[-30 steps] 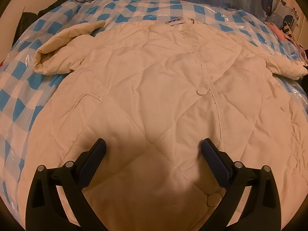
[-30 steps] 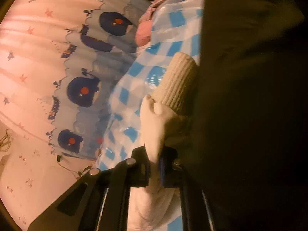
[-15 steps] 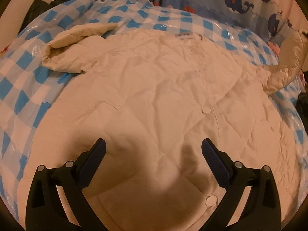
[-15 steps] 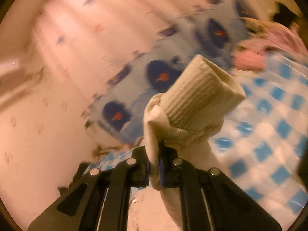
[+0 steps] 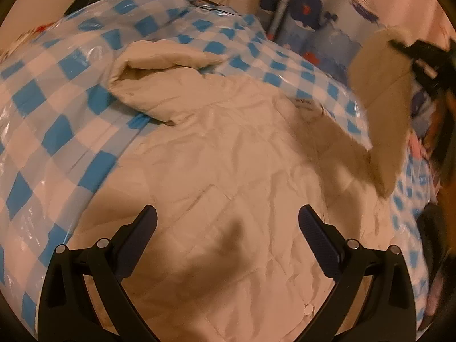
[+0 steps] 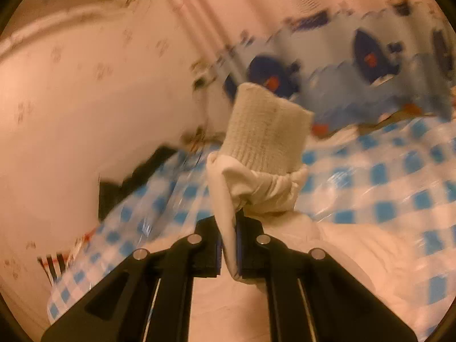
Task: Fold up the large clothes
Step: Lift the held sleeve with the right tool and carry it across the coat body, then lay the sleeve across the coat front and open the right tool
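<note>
Jacket: cream quilted, spread flat on the blue-and-white checked cover.
Neck label: on the jacket's collar edge; writing too blurred to read.
Left gripper: jaws wide, empty, above the jacket's front.
Right gripper: clamped on the sleeve just below its ribbed cuff, lifted above the jacket.
Other sleeve: folded beside the jacket's shoulder.
Whale curtain: beyond the jacket.
</note>
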Action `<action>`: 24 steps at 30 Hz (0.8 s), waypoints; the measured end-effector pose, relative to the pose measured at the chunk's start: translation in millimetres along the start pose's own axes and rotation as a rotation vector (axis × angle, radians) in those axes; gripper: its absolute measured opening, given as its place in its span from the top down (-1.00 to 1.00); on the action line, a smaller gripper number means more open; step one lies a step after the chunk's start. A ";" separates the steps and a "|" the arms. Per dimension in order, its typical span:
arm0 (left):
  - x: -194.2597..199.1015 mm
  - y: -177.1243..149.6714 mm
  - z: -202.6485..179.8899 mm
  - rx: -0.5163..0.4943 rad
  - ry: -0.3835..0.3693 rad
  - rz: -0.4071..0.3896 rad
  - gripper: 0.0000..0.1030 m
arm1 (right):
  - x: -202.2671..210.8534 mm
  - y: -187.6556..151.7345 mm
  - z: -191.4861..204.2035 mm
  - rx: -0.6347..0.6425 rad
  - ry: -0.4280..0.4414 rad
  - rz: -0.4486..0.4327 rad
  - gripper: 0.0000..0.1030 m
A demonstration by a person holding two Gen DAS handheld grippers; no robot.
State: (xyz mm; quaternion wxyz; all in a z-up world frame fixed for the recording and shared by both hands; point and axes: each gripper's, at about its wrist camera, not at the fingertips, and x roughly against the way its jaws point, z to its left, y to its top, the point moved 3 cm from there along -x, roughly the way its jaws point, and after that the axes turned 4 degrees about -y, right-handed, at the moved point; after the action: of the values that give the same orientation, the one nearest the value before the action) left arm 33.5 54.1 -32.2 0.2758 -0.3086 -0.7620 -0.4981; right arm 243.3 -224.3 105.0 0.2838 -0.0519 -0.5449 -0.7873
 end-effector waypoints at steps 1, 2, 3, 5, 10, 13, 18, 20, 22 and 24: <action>1.6 2.1 5.5 0.020 -0.005 -0.004 -0.85 | -15.8 -13.9 13.1 0.025 0.003 0.032 0.84; 3.1 4.4 10.4 0.040 -0.008 -0.008 -0.85 | -29.1 -24.2 21.4 0.047 0.003 0.057 0.83; 4.8 5.5 14.8 0.055 -0.010 -0.011 -0.85 | -47.4 -41.1 34.3 0.078 0.002 0.095 0.84; 6.4 8.1 21.5 0.078 -0.012 -0.016 -0.85 | -74.6 -71.2 53.3 0.126 -0.004 0.153 0.84; 8.7 13.1 34.4 0.122 -0.030 -0.021 -0.85 | -135.2 -160.8 79.1 0.230 -0.050 0.307 0.73; 8.3 14.3 39.3 0.139 -0.041 -0.019 -0.85 | -158.6 -203.8 81.7 0.272 -0.080 0.443 0.54; 7.1 14.8 42.7 0.152 -0.055 -0.012 -0.85 | -149.8 -211.3 65.9 0.148 -0.006 0.515 0.47; 6.4 14.7 43.0 0.155 -0.058 -0.009 -0.85 | -137.0 -205.5 54.7 0.062 0.054 0.530 0.43; 5.6 14.6 42.7 0.155 -0.058 -0.008 -0.85 | -126.7 -200.7 50.7 0.046 0.077 0.526 0.39; 5.0 14.3 42.1 0.151 -0.057 -0.007 -0.85 | -108.0 -190.1 45.4 0.023 0.107 0.449 0.27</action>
State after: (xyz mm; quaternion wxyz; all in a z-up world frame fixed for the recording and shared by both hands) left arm 36.2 98.6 -34.9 0.2750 -0.2983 -0.8059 -0.4311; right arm 227.3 -95.2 -76.5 0.4809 -0.1267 -0.5129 -0.6997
